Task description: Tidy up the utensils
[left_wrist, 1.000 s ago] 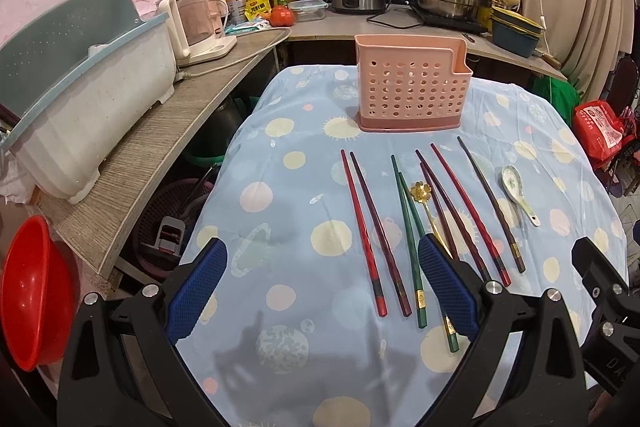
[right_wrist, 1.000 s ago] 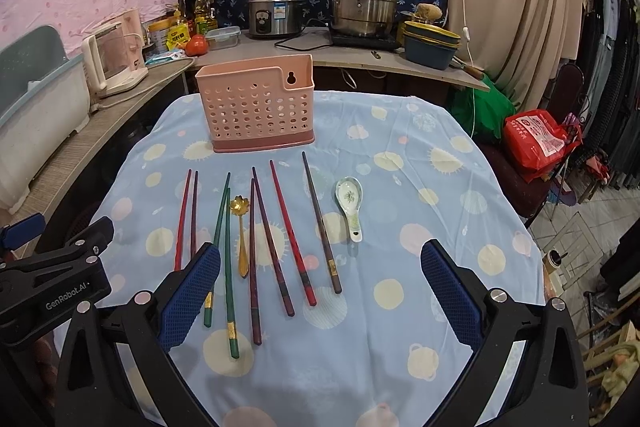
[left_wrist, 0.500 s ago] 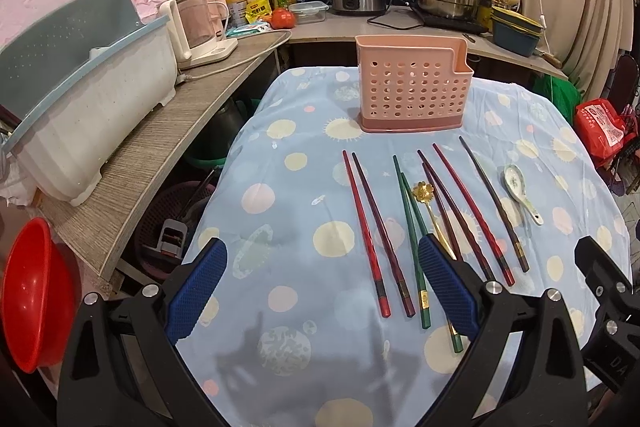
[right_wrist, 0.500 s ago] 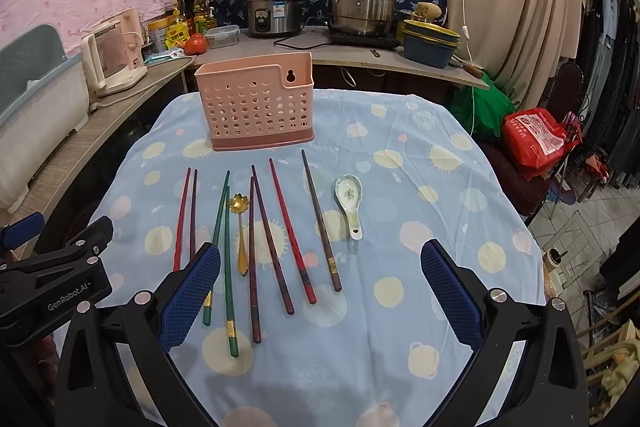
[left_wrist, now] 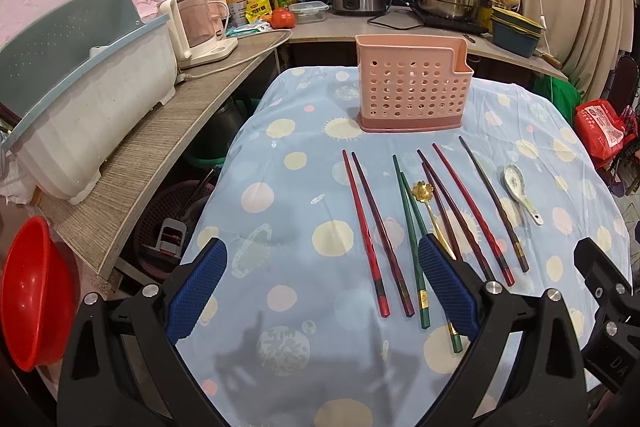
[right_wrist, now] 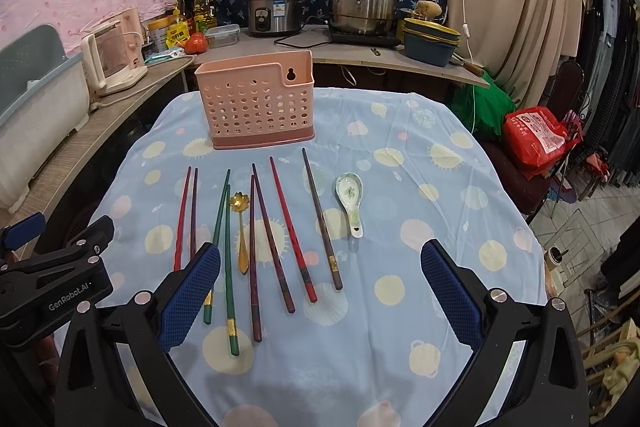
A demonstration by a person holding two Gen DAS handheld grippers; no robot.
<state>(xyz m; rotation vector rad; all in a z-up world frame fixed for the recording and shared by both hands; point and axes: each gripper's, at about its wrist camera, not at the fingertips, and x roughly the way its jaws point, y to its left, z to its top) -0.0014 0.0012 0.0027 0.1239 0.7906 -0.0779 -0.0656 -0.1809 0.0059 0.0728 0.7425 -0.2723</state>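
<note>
Both the left tool [left_wrist: 322,285] and right tool [right_wrist: 320,293] stay spread and empty, barely moved, so the chopsticks [right_wrist: 280,235] ahead remain untouched.

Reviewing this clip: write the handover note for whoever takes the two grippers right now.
Left gripper: open, empty, above the near edge of the table.
Right gripper: open, empty, beside it.
Pink holder: upright at the far side of the blue cloth, nothing seen sticking out of it.
In a row in front of it: eight chopsticks, from the red pair on the left to the dark one; gold spoon among them; ceramic spoon on the right.
Done: nothing yet.
Left: every utensil into the holder.
</note>
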